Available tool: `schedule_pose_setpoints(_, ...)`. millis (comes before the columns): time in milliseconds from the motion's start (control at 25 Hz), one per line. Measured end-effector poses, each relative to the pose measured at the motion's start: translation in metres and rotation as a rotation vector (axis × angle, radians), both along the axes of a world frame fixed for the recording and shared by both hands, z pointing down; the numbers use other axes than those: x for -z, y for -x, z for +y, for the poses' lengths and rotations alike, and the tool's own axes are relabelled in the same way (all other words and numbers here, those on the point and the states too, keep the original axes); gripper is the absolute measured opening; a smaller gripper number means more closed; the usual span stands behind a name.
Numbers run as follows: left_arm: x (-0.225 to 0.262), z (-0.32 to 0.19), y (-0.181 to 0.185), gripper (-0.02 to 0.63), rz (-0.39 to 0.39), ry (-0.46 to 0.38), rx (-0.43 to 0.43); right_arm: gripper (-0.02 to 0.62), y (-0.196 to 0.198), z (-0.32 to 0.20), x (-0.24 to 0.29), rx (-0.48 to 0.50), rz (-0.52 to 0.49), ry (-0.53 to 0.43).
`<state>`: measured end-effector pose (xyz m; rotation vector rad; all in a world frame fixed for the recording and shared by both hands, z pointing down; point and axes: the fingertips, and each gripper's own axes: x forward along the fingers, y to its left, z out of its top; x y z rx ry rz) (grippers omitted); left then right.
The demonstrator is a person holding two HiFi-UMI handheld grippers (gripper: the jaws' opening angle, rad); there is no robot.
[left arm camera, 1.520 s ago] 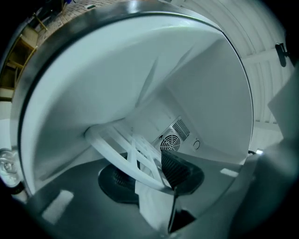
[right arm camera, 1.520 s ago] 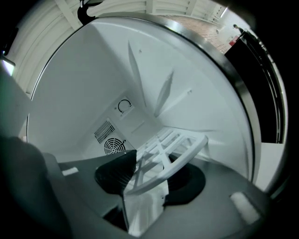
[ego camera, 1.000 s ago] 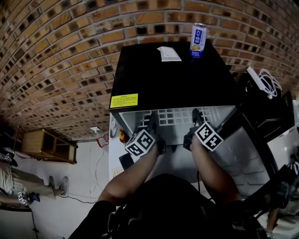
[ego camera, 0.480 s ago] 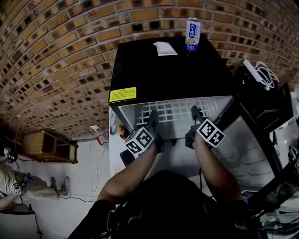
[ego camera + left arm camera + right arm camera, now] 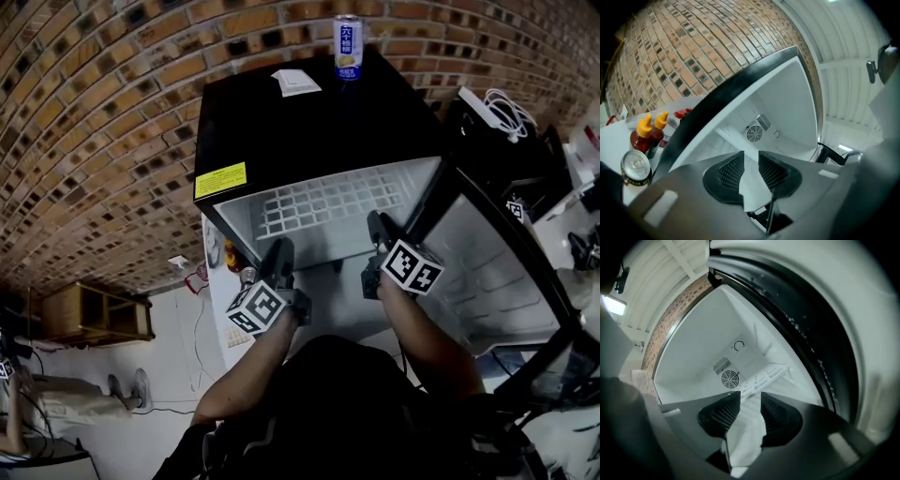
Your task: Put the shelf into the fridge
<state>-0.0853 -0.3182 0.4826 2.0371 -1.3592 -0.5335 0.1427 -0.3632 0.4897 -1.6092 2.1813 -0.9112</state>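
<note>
Brick wall [image 5: 103,112] backs the open fridge [image 5: 309,131]; the shelf [image 5: 323,202] lies flat inside, long axis across the mouth. Left tool [image 5: 279,253] and right tool [image 5: 378,230] hang just outside with the shelf straight ahead. Their jaws have just been closing and stand part-way apart on nothing; the right appears nearer.

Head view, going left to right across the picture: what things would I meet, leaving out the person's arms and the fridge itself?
Wooden cabinet → yellow label → white card → drink can → white cables.
</note>
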Motion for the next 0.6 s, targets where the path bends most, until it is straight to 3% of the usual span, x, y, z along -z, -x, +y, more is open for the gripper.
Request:
schedule_pose_setpoints(160, 0.020, 0.019, 0.003, 0.071, -0.111, -0.097, -0.043, 0.129, 0.014, 0.026, 0.005, 0.031, -0.010, -0.022)
schedule_pose_setpoints(280, 0.029, 0.042, -0.008, 0.069, -0.114, -0.141, -0.124, 0.129, 0.028, 0.044, 0.008, 0.063, 0.007, -0.033)
schedule_pose_setpoints(360, 0.028, 0.056, -0.008, 0.069, -0.109, -0.137, -0.148, 0.127, 0.044, 0.054, 0.016, 0.099, -0.005, -0.052)
schedule_pose_setpoints(480, 0.022, 0.068, 0.004, -0.006, -0.152, -0.111, -0.134, 0.118, 0.061, 0.067, 0.023, 0.142, 0.007, -0.063)
schedule_pose_setpoints(600, 0.023, 0.078, 0.012, -0.006, -0.172, -0.115, -0.142, 0.087, 0.068, 0.082, 0.023, 0.166, 0.028, -0.069)
